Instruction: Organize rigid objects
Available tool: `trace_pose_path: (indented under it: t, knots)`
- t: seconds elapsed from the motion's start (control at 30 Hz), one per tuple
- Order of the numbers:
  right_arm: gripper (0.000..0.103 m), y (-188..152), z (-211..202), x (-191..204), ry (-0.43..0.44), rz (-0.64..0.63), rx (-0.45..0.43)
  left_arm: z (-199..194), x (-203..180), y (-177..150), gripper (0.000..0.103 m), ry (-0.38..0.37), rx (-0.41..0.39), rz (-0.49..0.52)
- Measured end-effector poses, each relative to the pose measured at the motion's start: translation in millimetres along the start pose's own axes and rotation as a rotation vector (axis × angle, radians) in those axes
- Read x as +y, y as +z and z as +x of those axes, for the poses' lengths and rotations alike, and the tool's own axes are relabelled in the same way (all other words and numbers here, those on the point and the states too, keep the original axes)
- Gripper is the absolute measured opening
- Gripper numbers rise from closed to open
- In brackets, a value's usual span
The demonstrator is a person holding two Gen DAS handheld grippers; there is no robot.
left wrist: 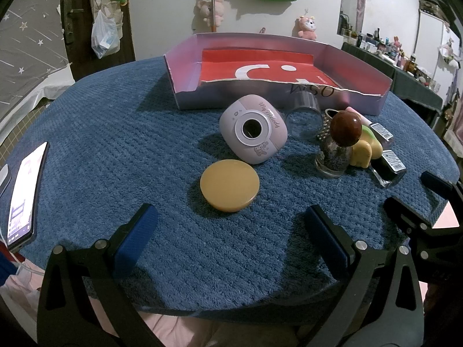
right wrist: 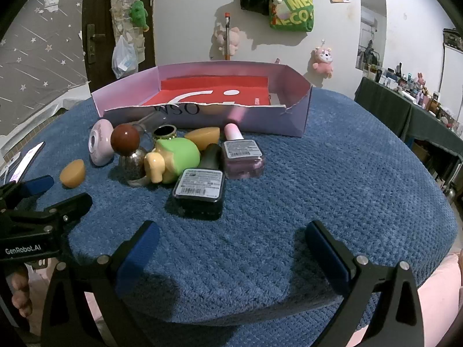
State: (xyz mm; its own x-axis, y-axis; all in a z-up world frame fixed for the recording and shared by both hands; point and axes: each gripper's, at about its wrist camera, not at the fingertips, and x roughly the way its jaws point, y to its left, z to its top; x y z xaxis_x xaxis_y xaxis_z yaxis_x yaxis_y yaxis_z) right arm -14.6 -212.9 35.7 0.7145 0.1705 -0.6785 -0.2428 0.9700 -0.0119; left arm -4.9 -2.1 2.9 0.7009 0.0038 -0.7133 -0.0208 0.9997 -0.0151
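The left wrist view alone shows the round tan lid (left wrist: 229, 185) face-up and the phone (left wrist: 24, 190) far left of the lavender box (left wrist: 277, 92). The right wrist view alone shows the pink nail-polish bottle (right wrist: 242, 154) and the dark bottle (right wrist: 201, 186) label-up, just in front of that box on the blue-covered bench (right wrist: 332, 173). The pink toy camera (left wrist: 253, 128) lies before the box too. Left gripper (left wrist: 231, 240) and right gripper (right wrist: 228, 256) both have jaws spread wide, holding nothing, touching no object.
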Motion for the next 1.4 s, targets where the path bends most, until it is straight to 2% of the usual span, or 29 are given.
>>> trace_pose_path:
  t: [0.63, 0.9, 0.97, 1.07, 1.13, 1.4]
  knots:
    - [0.103, 0.5, -2.1, 2.4, 0.026, -0.008, 0.008, 2.3, 3.5, 3.8, 0.103, -0.005, 0.015, -0.002]
    - [0.099, 11.8, -10.5, 0.1, 0.05, 0.012, -0.013, 1.1, 9.0, 13.1, 0.103, -0.009, -0.009, -0.014]
    - [0.094, 15.7, -10.6, 2.6, 0.052, 0.006, -0.021, 1.8, 8.4, 15.1, 0.103, -0.002, -0.015, -0.007]
    - [0.086, 19.1, -4.7, 8.8, 0.048, -0.015, -0.012, 4.3, 8.2, 16.3, 0.095, -0.006, -0.012, 0.003]
    - [0.08, 20.0, -0.5, 12.2, 0.049, -0.027, -0.002, 8.2, 8.8, 16.6, 0.082, -0.019, 0.002, 0.003]
    - [0.066, 22.2, 12.5, 17.4, 0.052, -0.039, 0.006, 12.9, 11.9, 19.2, 0.063, -0.022, 0.001, 0.005]
